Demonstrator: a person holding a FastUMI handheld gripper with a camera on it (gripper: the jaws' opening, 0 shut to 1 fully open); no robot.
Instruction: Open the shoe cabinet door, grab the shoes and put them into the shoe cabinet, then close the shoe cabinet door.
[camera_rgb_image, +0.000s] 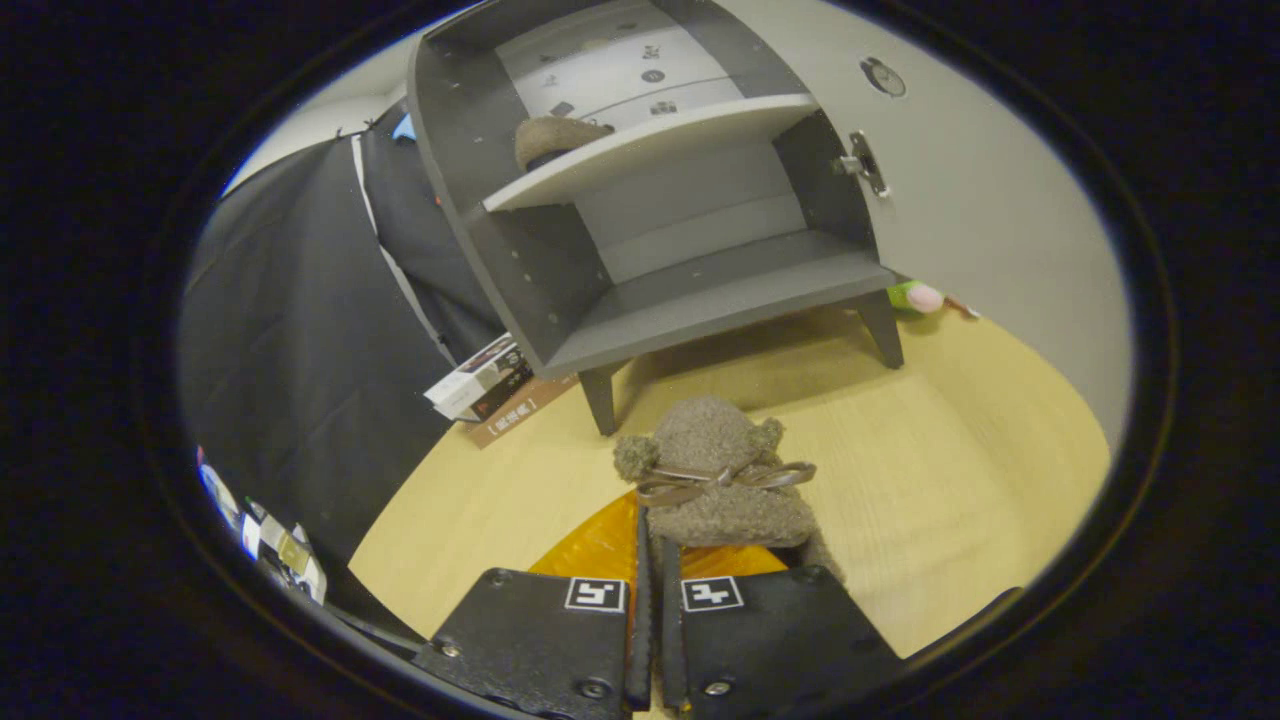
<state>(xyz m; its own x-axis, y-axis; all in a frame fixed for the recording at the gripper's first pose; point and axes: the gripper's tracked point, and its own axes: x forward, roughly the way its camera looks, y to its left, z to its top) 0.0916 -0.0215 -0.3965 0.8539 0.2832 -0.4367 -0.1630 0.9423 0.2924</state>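
Note:
My gripper (655, 560) is shut on the edge of a fuzzy brown slipper (720, 470) with a ribbon bow, held just ahead of the fingers and above the wooden floor. Beyond it stands the grey shoe cabinet (700, 290) on short legs, its door (990, 200) swung open to the right. A second fuzzy brown slipper (555, 138) lies on the cabinet's upper shelf (660, 145), at its left end. The lower shelf (720, 295) holds nothing.
A stack of boxes and a book (490, 390) lies on the floor left of the cabinet's front leg. A small green and pink toy (915, 296) sits behind the right leg, by the door. The booth's cloth wall (300, 340) hangs on the left.

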